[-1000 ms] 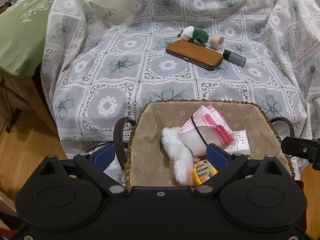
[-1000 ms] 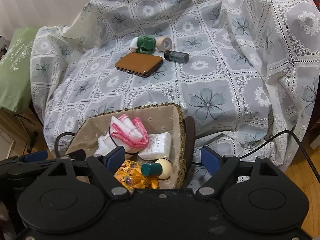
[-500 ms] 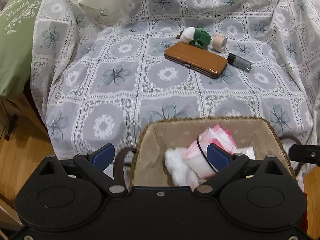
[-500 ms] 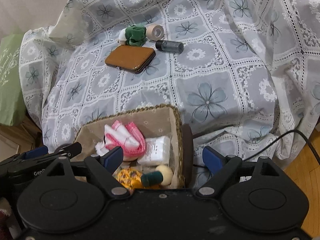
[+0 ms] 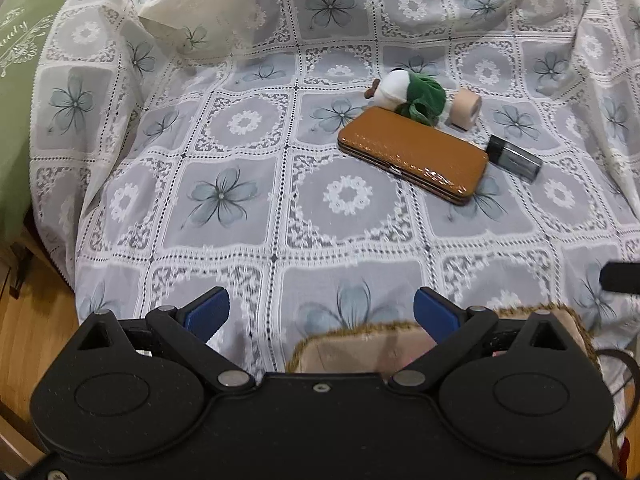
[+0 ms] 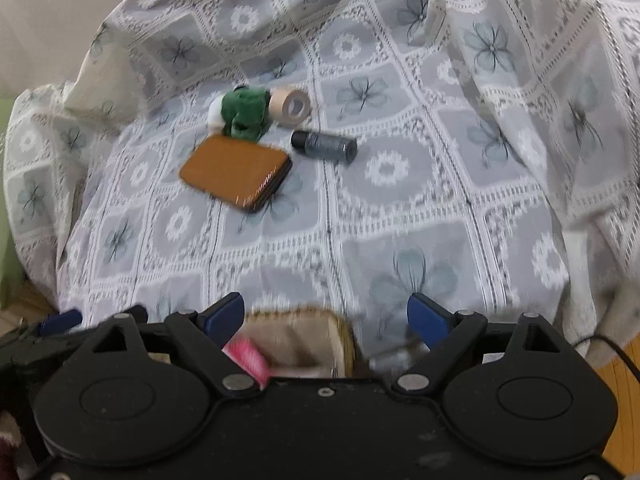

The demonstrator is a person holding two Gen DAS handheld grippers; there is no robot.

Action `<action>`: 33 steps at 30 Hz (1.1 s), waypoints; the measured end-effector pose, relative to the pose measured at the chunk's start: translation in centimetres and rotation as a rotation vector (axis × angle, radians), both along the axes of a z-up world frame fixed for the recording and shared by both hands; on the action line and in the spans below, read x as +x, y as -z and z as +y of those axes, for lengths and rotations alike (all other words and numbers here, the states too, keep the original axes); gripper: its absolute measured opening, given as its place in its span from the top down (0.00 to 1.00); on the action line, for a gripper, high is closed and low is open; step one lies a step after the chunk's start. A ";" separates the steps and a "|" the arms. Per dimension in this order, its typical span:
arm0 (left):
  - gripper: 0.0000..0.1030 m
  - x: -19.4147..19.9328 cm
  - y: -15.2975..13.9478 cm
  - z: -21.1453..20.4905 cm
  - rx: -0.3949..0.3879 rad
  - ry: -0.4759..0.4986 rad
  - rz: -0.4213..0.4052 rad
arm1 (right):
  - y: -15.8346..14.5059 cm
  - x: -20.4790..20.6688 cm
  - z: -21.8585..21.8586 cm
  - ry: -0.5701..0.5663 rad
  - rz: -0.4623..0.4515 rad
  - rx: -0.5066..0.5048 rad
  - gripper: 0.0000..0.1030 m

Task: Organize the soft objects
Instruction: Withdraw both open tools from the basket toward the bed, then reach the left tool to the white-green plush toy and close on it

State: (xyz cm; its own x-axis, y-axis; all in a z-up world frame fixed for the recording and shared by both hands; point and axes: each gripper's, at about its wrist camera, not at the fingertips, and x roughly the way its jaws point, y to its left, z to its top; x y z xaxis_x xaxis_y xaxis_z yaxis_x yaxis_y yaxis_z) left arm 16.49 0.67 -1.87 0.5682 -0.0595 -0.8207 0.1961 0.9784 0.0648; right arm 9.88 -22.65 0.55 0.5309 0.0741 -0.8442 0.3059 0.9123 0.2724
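Note:
A green and white soft toy [image 5: 412, 94] [image 6: 242, 114] lies on the lace bed cover [image 5: 240, 200], touching a brown hard case [image 5: 414, 160] [image 6: 236, 174]. A beige tape roll [image 5: 464, 110] [image 6: 290, 106] and a dark bottle [image 5: 514, 158] [image 6: 324, 146] lie beside them. The woven basket [image 5: 360, 330] [image 6: 340, 332] shows only its far rim, just under both grippers, with something pink [image 6: 248, 356] inside. My left gripper [image 5: 322, 312] is open and holds nothing. My right gripper [image 6: 326, 316] is opening, with nothing gripped between its jaws.
A green pillow [image 5: 16, 100] leans at the bed's left edge. Wooden floor [image 5: 32, 340] runs along the left. The cover rises in folds at the back and right [image 6: 540, 80]. A black cable [image 6: 608, 344] hangs at lower right.
Both grippers moved forward over the bed, toward the toy and case. The basket slid down to the bottom of both views. The right jaws spread wider.

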 end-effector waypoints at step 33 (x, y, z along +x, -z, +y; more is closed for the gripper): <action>0.05 14.4 1.4 -6.7 -0.087 0.047 -0.126 | 8.7 13.1 -3.0 0.022 -0.145 -0.255 0.00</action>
State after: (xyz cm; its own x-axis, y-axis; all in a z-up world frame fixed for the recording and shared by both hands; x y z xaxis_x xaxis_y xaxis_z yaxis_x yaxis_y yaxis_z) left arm 30.91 -6.04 -3.24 0.6612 -0.1560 -0.7338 0.2375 0.9714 0.0076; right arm 22.98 -25.70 -8.19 0.6461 -0.1430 -0.7497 0.3006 0.9506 0.0777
